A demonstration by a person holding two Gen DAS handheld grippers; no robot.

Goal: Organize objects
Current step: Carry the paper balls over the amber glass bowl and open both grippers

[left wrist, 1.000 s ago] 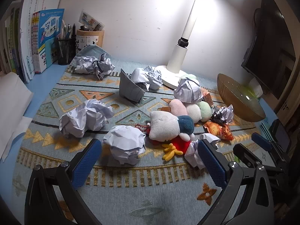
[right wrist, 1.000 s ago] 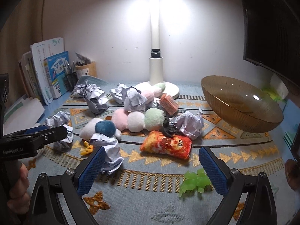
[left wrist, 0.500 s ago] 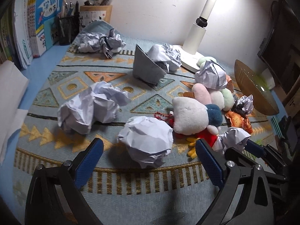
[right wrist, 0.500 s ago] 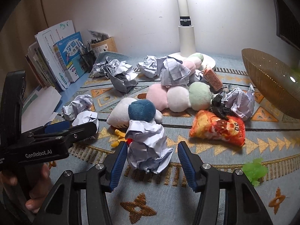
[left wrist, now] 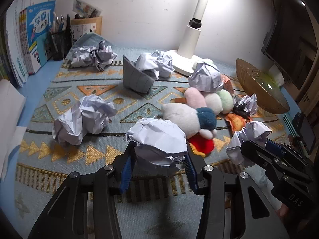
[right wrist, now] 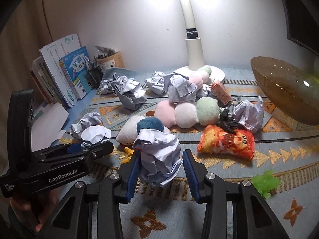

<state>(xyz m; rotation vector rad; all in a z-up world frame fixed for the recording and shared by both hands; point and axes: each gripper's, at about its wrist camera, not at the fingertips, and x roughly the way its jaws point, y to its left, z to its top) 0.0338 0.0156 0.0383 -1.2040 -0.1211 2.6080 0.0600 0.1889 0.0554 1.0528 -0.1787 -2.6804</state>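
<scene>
Both grippers' jaws just closed — each pinching crumpled paper.

A white desk lamp stands at the back of the desk against a plain pale wall, throwing a bright patch of light on the wall above its stem. Left of the lamp, books lean upright beside a pen holder. A patterned blue-and-gold mat spreads in front of the lamp, and a dark monitor hangs to the lamp's right.
</scene>
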